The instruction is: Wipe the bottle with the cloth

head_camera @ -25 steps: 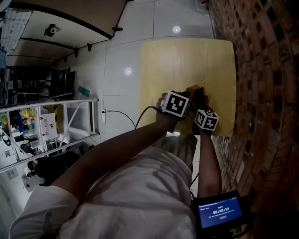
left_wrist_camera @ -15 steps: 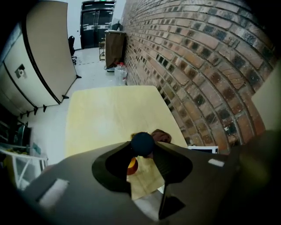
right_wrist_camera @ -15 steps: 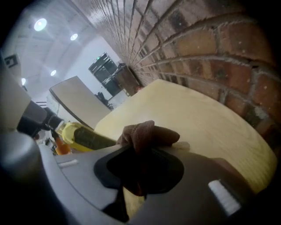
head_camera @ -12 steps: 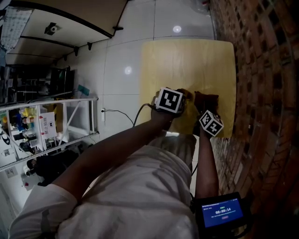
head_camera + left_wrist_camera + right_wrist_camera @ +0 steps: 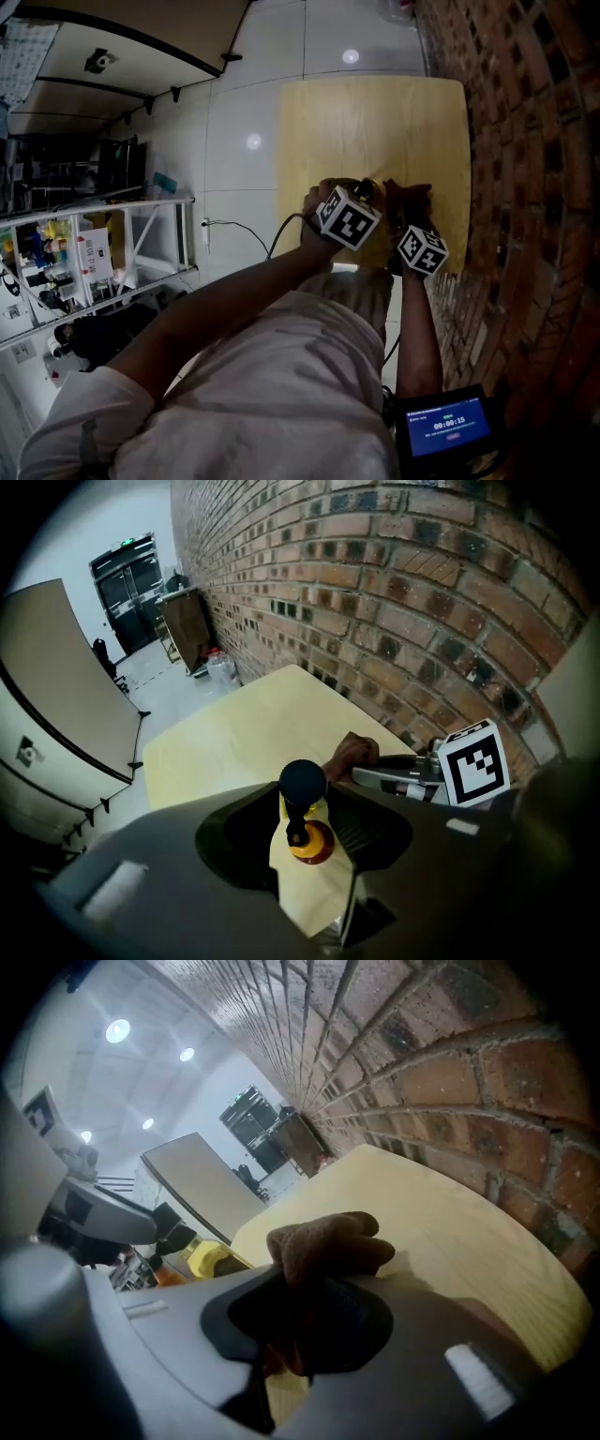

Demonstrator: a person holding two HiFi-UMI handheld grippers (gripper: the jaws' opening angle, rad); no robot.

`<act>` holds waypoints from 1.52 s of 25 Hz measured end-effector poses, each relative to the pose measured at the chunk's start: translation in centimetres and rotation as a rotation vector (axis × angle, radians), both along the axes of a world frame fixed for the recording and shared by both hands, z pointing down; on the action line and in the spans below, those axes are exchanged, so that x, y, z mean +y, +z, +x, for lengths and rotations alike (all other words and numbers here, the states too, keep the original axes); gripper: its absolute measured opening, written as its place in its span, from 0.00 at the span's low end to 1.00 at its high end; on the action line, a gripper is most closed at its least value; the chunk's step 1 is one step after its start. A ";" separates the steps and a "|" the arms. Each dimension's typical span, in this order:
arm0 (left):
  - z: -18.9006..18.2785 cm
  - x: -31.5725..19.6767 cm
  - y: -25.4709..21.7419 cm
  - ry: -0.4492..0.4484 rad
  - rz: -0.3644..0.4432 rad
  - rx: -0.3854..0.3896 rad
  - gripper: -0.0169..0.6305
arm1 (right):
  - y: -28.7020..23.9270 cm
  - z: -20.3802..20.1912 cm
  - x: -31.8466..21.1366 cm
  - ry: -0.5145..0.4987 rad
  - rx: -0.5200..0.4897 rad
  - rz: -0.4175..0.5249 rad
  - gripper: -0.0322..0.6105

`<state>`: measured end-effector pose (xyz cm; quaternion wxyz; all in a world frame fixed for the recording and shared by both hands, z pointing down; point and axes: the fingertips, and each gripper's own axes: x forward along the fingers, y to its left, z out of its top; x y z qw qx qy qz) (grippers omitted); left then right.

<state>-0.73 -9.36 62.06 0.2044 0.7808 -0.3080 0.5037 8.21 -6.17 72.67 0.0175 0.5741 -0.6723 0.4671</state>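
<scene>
1. Our left gripper's (image 5: pixel 305 803) fingers, just opening, stand apart around the round-capped, yellow-and-orange bottle (image 5: pixel 302 785) above the pale wooden tabletop (image 5: pixel 234 733).
2. Our right gripper's (image 5: pixel 309 1288) fingers clamp the fuzzy brown cloth (image 5: pixel 323 1241) just beside it.

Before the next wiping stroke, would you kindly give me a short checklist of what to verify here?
1. Cloth held in the right gripper: ok, its jaws are shut on it.
2. Bottle between the jaws of the left gripper: ok.
3. Firm hold on the bottle: not ok, it seems. The jaws have just opened further, and the table shows on both sides of the bottle.
4. Cloth touching the bottle: not ok. The right gripper view shows a gap between them.
5. Cap on the bottle: ok.
6. Bottle standing on the table: cannot tell.
</scene>
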 end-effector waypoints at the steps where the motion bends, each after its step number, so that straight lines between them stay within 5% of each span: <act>1: 0.0 0.2 0.0 0.012 0.003 0.005 0.31 | 0.0 -0.1 0.1 -0.003 -0.001 0.002 0.15; 15: 0.4 3.6 0.3 0.141 -0.015 0.096 0.33 | -0.1 -1.5 2.0 -0.065 -0.007 0.017 0.15; 24: -0.2 4.8 0.6 0.142 -0.030 0.105 0.31 | -0.2 -1.8 4.0 -0.058 0.004 0.014 0.15; 31: -1.0 5.0 -2.1 0.155 0.087 0.184 0.31 | -4.9 1.7 5.8 0.056 -0.022 0.166 0.15; 38: -2.9 7.1 -0.2 0.110 -0.029 0.149 0.31 | -8.5 -1.1 6.4 -0.123 -0.047 0.250 0.16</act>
